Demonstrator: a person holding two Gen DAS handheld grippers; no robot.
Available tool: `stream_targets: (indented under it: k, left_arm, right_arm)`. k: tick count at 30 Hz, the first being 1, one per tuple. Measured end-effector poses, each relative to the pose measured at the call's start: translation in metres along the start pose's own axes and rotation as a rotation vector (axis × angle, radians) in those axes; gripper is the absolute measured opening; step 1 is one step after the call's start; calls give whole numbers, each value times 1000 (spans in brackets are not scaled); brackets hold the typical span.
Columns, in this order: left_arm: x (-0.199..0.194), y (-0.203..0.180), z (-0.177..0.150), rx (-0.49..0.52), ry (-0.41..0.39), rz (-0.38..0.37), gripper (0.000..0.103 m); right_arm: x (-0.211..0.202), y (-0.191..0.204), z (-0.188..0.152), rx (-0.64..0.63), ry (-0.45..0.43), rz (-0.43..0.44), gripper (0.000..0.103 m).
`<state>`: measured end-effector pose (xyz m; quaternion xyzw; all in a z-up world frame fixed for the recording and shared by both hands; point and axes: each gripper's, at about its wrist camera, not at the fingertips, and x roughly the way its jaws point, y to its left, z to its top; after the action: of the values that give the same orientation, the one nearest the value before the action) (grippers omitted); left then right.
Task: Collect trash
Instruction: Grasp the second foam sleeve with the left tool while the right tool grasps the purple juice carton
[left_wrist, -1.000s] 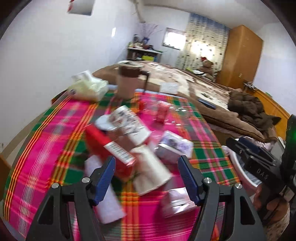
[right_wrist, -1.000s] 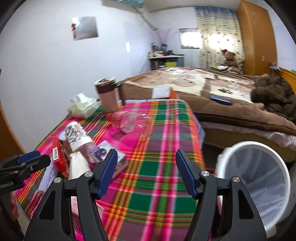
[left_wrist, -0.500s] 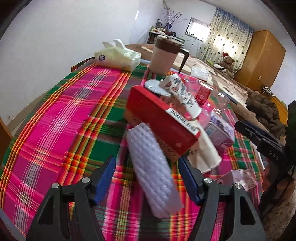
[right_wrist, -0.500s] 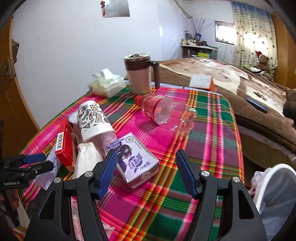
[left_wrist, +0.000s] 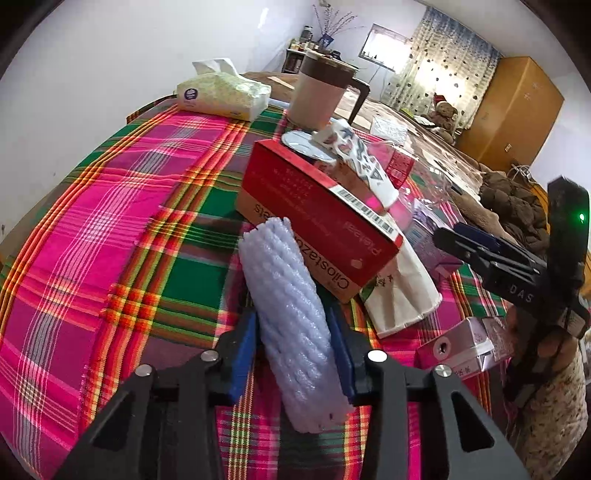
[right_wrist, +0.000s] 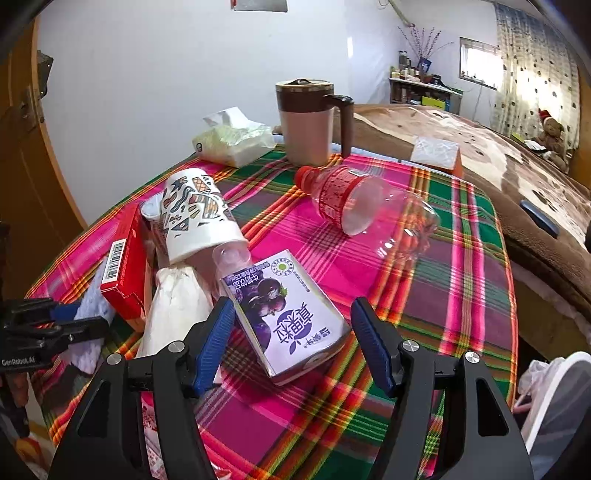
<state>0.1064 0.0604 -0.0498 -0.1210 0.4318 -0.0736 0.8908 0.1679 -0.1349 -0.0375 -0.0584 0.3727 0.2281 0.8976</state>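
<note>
Your left gripper (left_wrist: 293, 345) is closing its jaws on the white foam netting roll (left_wrist: 291, 325), which lies on the plaid tablecloth (left_wrist: 92, 221) with both blue pads against its sides. Its far end touches the red box (left_wrist: 317, 214), and beside that box lies the white paper bag (left_wrist: 402, 291). Your right gripper (right_wrist: 293, 341) stands wide open around the purple drink carton (right_wrist: 284, 310), pads clear of it. Beyond lie the patterned paper cup (right_wrist: 195, 214) and the clear bottle (right_wrist: 362, 206), both tipped over.
</note>
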Motion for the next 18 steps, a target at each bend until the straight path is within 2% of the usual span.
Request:
stream_targets:
  k: [3,11,18]
  left_arm:
    - [1,-1,1,-2,1,-26,36]
    - [4,-3,2,4,3,-37,36]
    - [5,2,2,-25,-2,-53,36]
  right_arm:
    - [4,1,1,-12,19,9,68]
    - [18,3,2,-45,72,-1,69]
    - [14,-5,-1,25,72,10,69]
